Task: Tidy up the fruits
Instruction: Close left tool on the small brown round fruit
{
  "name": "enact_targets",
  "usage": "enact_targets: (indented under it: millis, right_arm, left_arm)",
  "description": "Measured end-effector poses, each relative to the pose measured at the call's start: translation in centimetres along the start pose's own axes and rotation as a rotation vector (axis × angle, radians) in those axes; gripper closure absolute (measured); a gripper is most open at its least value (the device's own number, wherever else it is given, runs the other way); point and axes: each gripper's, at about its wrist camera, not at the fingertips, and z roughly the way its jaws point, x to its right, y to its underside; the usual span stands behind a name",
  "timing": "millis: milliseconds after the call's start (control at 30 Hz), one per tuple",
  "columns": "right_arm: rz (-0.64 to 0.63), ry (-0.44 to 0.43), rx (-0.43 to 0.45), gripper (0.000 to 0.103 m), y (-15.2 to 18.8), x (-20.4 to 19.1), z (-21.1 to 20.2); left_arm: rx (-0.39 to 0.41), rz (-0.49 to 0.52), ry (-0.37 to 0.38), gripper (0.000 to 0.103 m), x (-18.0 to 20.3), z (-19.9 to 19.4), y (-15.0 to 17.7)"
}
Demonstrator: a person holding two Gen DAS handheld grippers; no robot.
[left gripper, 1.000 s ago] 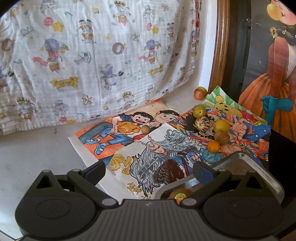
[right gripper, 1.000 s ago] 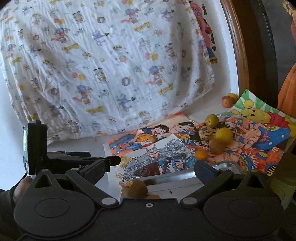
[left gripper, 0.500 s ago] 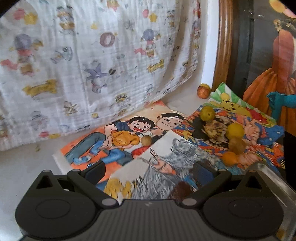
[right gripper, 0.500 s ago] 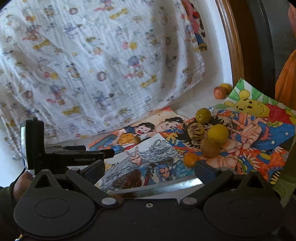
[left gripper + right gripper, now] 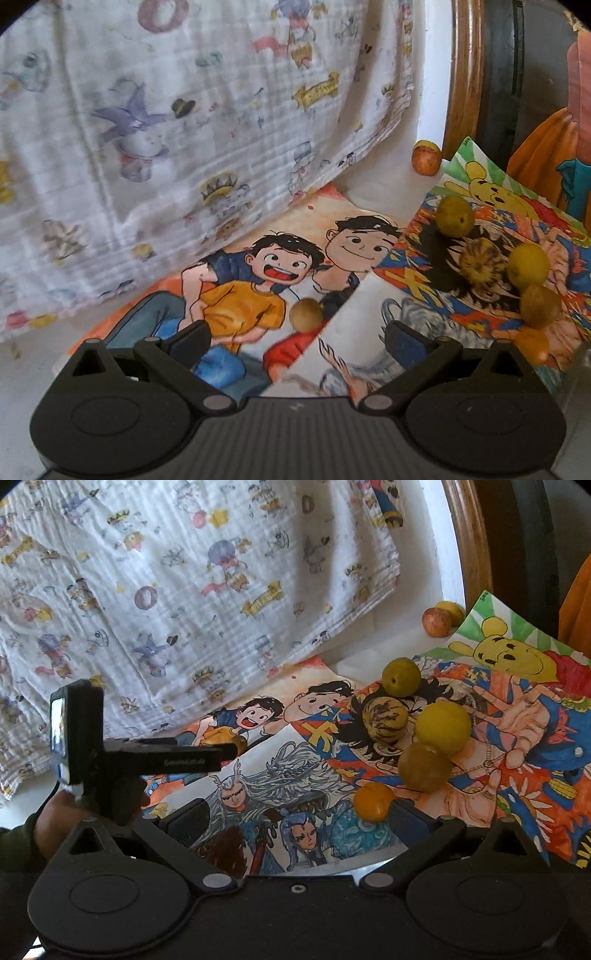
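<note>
Approach step: left gripper (image 5: 295, 338), fingers wide and empty, faces the small round tan fruit (image 5: 306, 314); right gripper (image 5: 297, 818), equally wide, nears the small orange fruit (image 5: 373, 801). Next: closing around each.

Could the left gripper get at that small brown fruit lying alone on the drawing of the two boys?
Probably yes: the left gripper is open, and the small brown fruit lies just ahead between its fingers, nothing around it.
</note>
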Motion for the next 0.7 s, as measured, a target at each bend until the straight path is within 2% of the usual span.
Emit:
enact_targets:
  millis: [367,467,533,667,700]
  right_arm:
    - [0.026,0.004,-0.027,0.000,-1.1,1.5,2.7]
    - [0.033,0.002,-0.037,0.000,-1.1,1.9,3.3]
    - [0.037,0.000,-0.042,0.000,-1.1,2.0,3.7]
    - [0.040,-0.003,-0.046,0.000,-1.1,2.1,4.0]
    - [0.040,-0.002,-0.046,0.000,-1.2,2.2,4.1]
  left_arm:
    - [-0.027,-0.006,0.017,0.002,-0.4,3.7,-1.2]
    - [-0.028,0.008,0.010,0.010,-0.3,4.3,-1.1]
    - [-0.032,0.016,0.019,0.021,-0.3,4.7,-1.1]
    - [-0.044,0.032,0.031,0.025,0.0,5.0,-0.9]
    - [-0.044,0.038,0.034,0.029,0.2,5.1,-0.8]
